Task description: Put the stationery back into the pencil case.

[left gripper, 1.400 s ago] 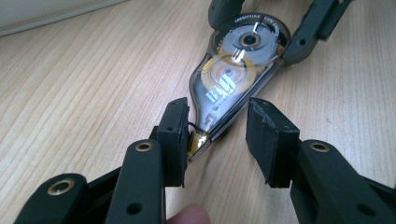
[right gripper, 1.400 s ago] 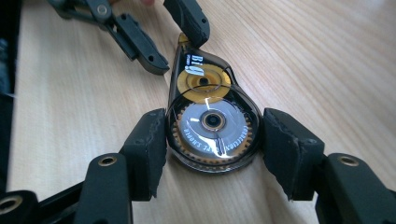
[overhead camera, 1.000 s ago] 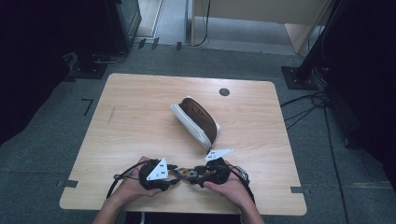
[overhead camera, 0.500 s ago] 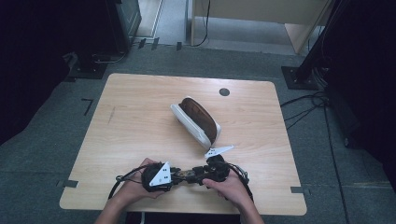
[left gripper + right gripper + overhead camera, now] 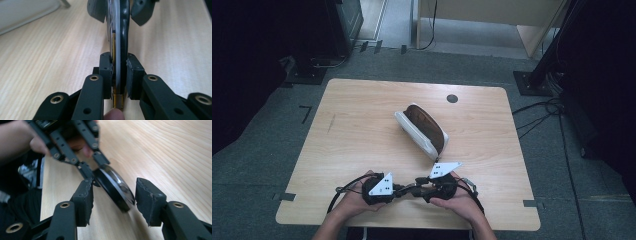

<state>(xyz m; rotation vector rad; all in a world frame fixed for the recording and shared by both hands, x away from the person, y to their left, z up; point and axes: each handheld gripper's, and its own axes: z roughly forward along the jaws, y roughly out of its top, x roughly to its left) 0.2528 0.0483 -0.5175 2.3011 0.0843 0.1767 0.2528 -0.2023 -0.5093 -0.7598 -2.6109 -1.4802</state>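
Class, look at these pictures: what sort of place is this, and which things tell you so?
Probably a lab or recording workroom, not a home. A plain wooden table with a cable hole stands on grey carpet, dark equipment stands flank it, and loose cables run across the floor.

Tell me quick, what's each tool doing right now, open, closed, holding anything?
Left tool: closed on the sunglasses, after its jaws just closed in.
Right tool: open; jaws have just been closing, with the sunglasses lens between them, pads not pressing.

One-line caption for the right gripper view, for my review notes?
Open right gripper straddles dark sunglasses held above the wooden table by the left gripper.
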